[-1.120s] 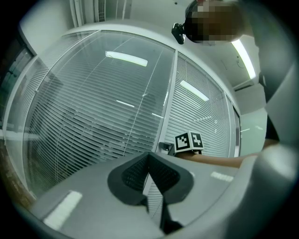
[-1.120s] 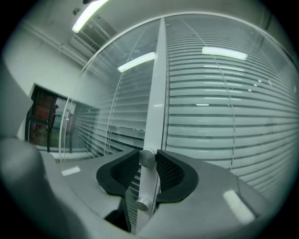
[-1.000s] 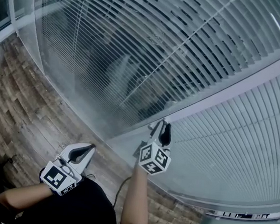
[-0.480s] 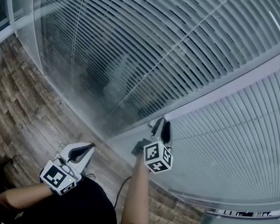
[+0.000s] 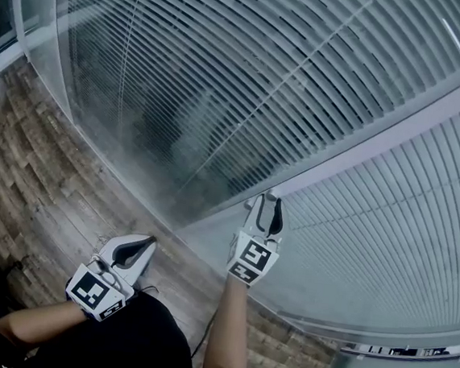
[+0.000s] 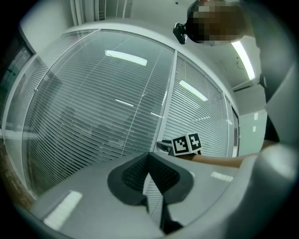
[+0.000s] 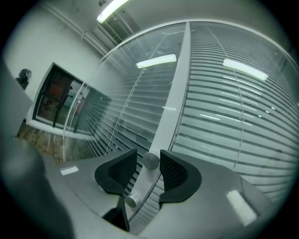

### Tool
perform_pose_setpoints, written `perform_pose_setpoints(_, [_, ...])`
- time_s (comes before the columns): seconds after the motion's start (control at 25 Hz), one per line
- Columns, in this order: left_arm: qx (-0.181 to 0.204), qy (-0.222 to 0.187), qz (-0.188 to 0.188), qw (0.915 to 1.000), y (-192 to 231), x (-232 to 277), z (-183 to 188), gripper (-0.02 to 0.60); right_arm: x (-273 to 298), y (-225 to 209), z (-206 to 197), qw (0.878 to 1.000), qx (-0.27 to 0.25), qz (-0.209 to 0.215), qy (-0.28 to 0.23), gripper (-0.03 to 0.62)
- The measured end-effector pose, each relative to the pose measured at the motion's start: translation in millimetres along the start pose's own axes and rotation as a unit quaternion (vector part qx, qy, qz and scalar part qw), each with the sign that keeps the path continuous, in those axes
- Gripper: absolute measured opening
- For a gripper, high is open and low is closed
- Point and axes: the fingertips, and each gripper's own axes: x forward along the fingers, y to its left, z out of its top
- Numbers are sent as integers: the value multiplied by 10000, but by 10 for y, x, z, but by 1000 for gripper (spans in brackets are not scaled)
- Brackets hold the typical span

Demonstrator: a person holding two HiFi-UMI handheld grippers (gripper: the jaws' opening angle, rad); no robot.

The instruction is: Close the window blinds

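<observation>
Me: Roll noted on the right gripper [image 5: 265,205] since a second ago. Its marker cube [image 5: 253,260] then showed two faces to the head view and now shows one face squarely. It has kept its station at the white post [image 5: 380,140]. Its jaws have just been opening.

Colleague: Anything between them?

Me: Yes. A round metal knob [image 7: 150,160] on the post sits between the two pads. It lies close against the pad at the right of the right gripper view, with a gap to the other pad. Not clamped, so I record these jaws as apart around the knob. A second knob [image 7: 132,201] shows lower on the same post, clear of the pads.

Colleague: And the left gripper?

Me: The left gripper [image 6: 149,156] has its jaws closed tip to tip, with nothing in them. In the head view it hangs well to the left of the post, low over the wood floor [image 5: 21,167], unmoved from a second ago.

Colleague: Blinds?

Me: The blinds [image 5: 224,81] hang behind glass on both sides of the post. Left of the post, the slats show dark gaps and I can see through them. Right of the post, the slats lie flatter and paler, with no gaps I can make out.
</observation>
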Motion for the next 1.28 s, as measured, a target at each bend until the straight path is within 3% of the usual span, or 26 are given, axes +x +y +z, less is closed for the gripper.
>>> perform_pose_setpoints(0.2, [2, -13, 18, 10000, 3, -21, 7, 2, 14, 32, -3, 9888, -1410, -358, 327, 156])
perform_pose_setpoints(0.44, [-17, -36, 68, 10000, 23, -19, 26, 2, 62, -4, 8, 9844, -1647, -483, 383, 150])
perform_pose_setpoints(0.84, [-33, -23, 174, 9998, 122, -18, 21, 2, 111, -45, -45, 9948, -836, -382, 443, 135])
perform_pose_setpoints(1.08, [0, -22, 188, 9998, 120, -35, 30, 2, 68, -126, -42, 9985, 329, -393, 196, 135])
perform_pose_setpoints(1.28, [2, -29, 192, 9998, 130, -34, 39, 2, 77, -124, -49, 9968, 641, -464, 127, 133])
